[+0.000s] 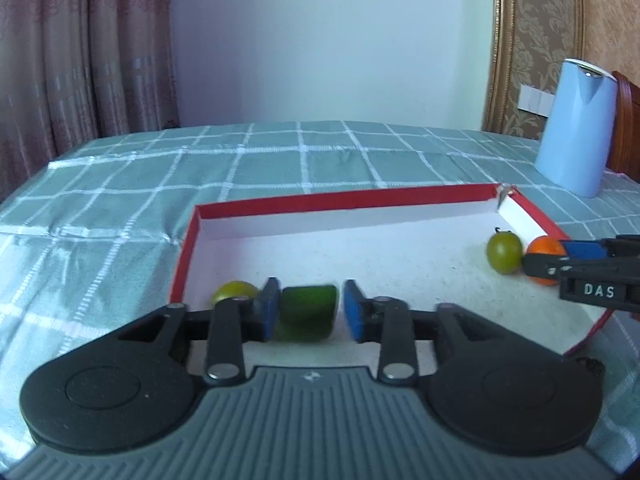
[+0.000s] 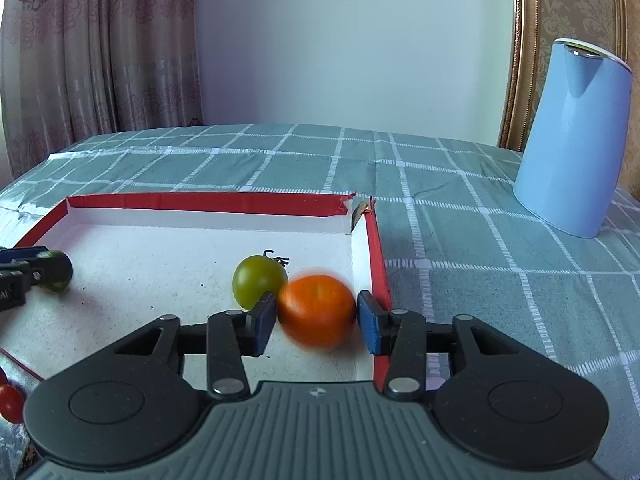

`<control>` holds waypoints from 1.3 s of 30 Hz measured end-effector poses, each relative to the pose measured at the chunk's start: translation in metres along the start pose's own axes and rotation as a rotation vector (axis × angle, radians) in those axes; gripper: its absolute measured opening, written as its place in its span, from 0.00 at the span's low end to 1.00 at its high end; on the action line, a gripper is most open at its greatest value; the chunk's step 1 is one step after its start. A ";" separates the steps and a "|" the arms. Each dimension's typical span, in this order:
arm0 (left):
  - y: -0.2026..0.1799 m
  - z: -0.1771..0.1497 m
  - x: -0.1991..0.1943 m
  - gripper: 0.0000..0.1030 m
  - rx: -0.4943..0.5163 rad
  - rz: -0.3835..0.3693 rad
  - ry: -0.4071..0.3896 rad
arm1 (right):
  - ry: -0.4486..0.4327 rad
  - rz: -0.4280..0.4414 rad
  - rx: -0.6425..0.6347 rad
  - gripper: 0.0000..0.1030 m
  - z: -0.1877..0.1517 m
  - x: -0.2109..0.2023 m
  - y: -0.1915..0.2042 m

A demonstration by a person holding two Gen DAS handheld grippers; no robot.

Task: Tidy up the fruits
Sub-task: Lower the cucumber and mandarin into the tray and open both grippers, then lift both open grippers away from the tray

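Right wrist view: our right gripper [image 2: 316, 322] jaws stand released around the orange fruit [image 2: 316, 310] in the red-rimmed box [image 2: 208, 202]; it looks blurred and could roll against the green tomato [image 2: 256, 280].

The middle of the red box [image 2: 216, 202] has lots of bare white floor, so a gripper can pass there. Its low walls stand in the way at the edges. A green tomato [image 2: 258, 280] and an orange fruit [image 2: 316, 310] crowd the right wall. Two green fruits sit near the left wall. A tall blue jug [image 2: 572, 140] blocks the far right of the table [image 2: 460, 280].
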State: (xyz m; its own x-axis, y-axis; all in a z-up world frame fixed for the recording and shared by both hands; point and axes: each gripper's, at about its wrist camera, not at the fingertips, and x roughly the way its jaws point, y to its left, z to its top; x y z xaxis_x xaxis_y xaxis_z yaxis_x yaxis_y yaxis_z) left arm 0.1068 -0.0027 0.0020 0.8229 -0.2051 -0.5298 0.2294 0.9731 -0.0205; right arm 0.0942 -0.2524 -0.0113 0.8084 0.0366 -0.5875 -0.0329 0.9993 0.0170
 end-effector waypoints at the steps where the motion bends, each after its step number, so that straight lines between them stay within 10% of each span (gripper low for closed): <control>1: -0.001 0.000 -0.001 0.49 -0.001 0.000 -0.010 | 0.004 0.017 -0.003 0.59 0.000 0.000 0.001; 4: 0.000 0.000 -0.010 0.87 -0.014 0.043 -0.070 | -0.017 0.005 -0.021 0.63 -0.001 -0.005 0.006; 25: 0.036 -0.038 -0.064 0.98 -0.176 0.018 -0.119 | -0.089 0.012 0.017 0.68 -0.020 -0.030 0.007; 39: 0.052 -0.055 -0.067 1.00 -0.230 -0.037 -0.014 | -0.141 0.033 0.040 0.69 -0.033 -0.058 0.003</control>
State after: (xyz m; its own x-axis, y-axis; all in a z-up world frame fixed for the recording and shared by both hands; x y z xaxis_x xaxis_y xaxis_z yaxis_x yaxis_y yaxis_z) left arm 0.0347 0.0675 -0.0100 0.8234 -0.2413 -0.5136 0.1366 0.9627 -0.2334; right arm 0.0277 -0.2514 -0.0040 0.8818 0.0673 -0.4667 -0.0399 0.9969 0.0684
